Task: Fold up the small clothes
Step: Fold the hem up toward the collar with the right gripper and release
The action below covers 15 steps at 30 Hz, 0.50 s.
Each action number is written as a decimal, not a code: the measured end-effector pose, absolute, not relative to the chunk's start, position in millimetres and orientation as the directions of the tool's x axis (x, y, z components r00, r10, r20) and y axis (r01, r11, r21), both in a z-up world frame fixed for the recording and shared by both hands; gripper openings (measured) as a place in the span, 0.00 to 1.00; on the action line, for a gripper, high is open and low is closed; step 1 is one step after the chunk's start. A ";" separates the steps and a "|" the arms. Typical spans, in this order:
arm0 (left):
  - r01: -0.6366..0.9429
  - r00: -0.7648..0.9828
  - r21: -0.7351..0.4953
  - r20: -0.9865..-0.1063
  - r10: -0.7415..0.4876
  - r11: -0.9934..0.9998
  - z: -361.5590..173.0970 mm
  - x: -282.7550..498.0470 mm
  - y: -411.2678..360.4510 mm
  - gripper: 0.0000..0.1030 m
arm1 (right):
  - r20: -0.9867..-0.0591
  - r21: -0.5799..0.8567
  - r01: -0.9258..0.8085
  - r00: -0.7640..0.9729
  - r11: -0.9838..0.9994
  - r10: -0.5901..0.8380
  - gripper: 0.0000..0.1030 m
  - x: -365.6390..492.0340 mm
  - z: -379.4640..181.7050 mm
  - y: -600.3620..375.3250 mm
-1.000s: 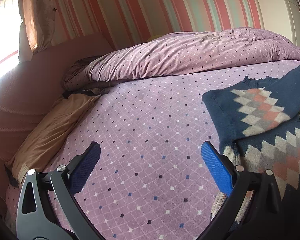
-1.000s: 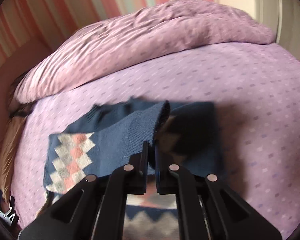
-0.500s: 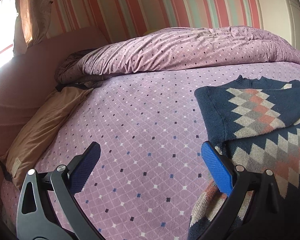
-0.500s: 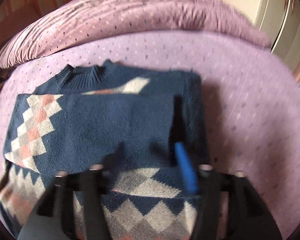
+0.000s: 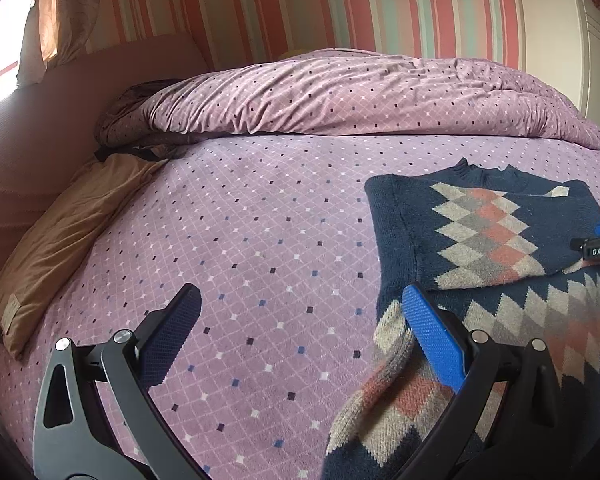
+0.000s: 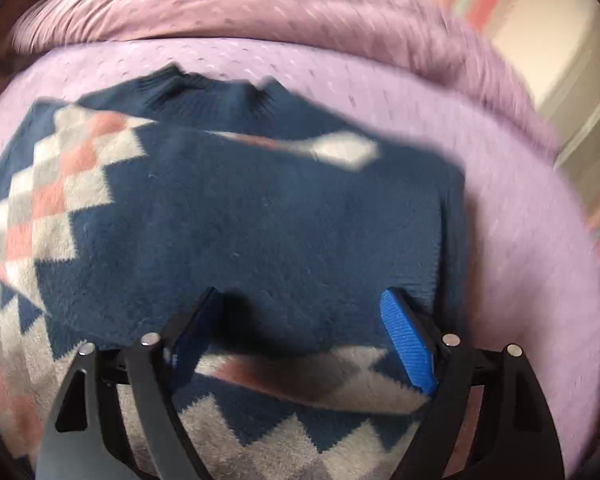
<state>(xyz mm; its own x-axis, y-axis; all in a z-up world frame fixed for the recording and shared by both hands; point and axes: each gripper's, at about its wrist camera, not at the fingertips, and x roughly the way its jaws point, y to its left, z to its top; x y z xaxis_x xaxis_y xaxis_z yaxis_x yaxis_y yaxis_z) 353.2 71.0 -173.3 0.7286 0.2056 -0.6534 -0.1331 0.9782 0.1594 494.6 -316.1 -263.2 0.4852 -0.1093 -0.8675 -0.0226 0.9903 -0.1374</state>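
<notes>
Jaws on both grippers stand spread wide with nothing between them, the left gripper [image 5: 300,320] over the purple dotted bed [image 5: 260,220] just beside the sweater's edge, the right gripper [image 6: 304,312] right above the sweater's folded blue sleeve. On the bed, below the rumpled purple blanket [image 5: 360,96] heaped along the far side, the navy sweater [image 5: 480,232] with grey and pink diamonds lies flat, collar toward the blanket and sleeves folded across its chest. Against the pink headboard [image 5: 40,140] at the left lies a tan pillow [image 5: 64,232].
</notes>
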 end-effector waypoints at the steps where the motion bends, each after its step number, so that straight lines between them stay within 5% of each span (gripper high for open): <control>1: -0.133 0.725 0.161 -0.657 0.207 0.978 -174.9 351.5 71.3 0.97 | -0.870 -0.121 0.004 0.482 0.993 -0.108 0.82 493.0 -262.7 -323.6; 15: -0.084 0.667 0.131 -0.729 0.154 0.988 -205.5 259.3 60.5 0.97 | -0.771 -0.094 -0.027 0.634 0.995 -0.055 0.83 305.7 -194.1 -359.0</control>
<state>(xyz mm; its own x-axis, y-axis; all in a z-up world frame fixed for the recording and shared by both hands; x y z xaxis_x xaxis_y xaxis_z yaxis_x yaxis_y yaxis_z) 259.3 60.5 -205.5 0.6670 0.1536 -0.7290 -0.0842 0.9878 0.1311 305.7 -359.0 -194.1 0.6343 -0.0553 -0.7711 -0.0274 0.9952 -0.0940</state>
